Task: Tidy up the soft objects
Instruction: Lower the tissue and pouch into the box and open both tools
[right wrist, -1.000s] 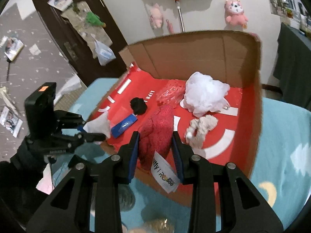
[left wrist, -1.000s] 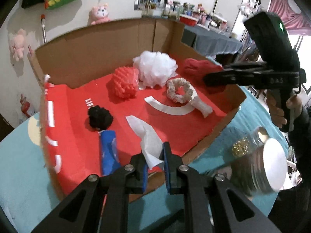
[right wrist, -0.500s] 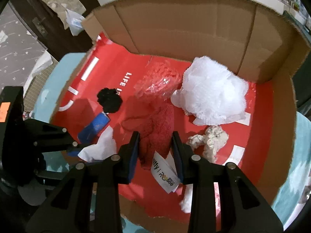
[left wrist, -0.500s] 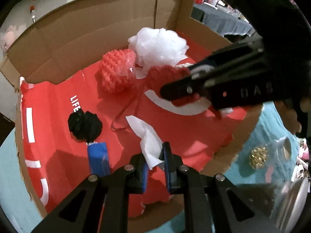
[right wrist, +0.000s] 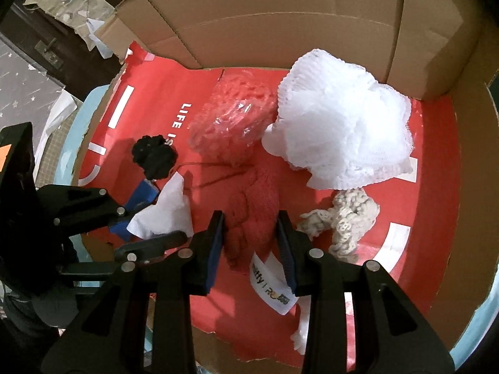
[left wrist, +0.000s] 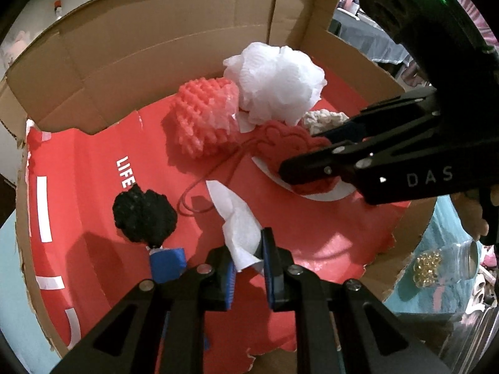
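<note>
Both claws hang low inside the cardboard box (right wrist: 280, 25), each carrying something soft. The left claw (left wrist: 248, 258) is pinched narrow on a white tissue (left wrist: 238, 224), which stands up out of its jaws above the red liner (left wrist: 78, 162), just beside the black pom-pom (left wrist: 142, 215) and the blue piece (left wrist: 165, 260). The right claw (right wrist: 251, 237) grips a red fuzzy cloth (right wrist: 252, 215) with a white tag (right wrist: 271, 283); its jaws sit moderately apart on the bulk, and the cloth's far end already seems to rest on the liner. The white mesh pouf (right wrist: 340, 131), the red knobbly sponge (right wrist: 234, 118) and the cream scrunchie (right wrist: 346, 218) lie close ahead. The risks I see: the cloth's thin red cord (left wrist: 212, 184) trails toward the tissue and could snag the left claw or drag the tissue. The two claws are also near each other and could knock together when releasing.
</note>
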Available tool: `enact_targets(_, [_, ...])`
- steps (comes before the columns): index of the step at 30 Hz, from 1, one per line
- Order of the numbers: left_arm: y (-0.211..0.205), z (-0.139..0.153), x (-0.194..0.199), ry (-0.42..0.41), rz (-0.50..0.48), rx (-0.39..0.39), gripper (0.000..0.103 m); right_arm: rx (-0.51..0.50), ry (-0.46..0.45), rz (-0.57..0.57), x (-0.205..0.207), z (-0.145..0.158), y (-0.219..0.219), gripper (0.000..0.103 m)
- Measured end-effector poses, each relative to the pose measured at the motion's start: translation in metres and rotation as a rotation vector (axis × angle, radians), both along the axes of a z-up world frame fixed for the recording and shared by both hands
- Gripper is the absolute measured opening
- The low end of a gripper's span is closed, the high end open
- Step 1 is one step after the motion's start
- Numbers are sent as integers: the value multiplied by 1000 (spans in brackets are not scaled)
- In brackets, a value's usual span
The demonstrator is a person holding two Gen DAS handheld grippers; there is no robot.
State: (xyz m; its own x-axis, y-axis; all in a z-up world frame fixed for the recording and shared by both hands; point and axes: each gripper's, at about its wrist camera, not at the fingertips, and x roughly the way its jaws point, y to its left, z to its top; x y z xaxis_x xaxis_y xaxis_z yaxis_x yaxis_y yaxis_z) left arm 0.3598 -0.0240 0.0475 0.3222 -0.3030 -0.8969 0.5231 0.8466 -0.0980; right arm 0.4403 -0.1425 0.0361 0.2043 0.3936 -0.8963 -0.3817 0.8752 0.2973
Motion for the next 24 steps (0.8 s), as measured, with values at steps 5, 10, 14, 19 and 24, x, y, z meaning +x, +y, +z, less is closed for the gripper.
enact_targets(5, [0,2,2,-11,1,-7,26,1,-2,-4,0,0,6,33])
enact_targets(10, [4,14,-3,-45,5,-22,45,21,-1,-11,-3,3,4,50])
enact_targets(14, [12,25,-14,-74,18,-43,59,38,-23,-32,-9,14,0,57])
enact_targets(19, [23,52,-39,-139,44,-90,74,83,-51,-54,-24,35,-10,61])
enact_targets(24, [32,82,-72,-220,72,-123,87,106,-127,-85,-55,69,-25,66])
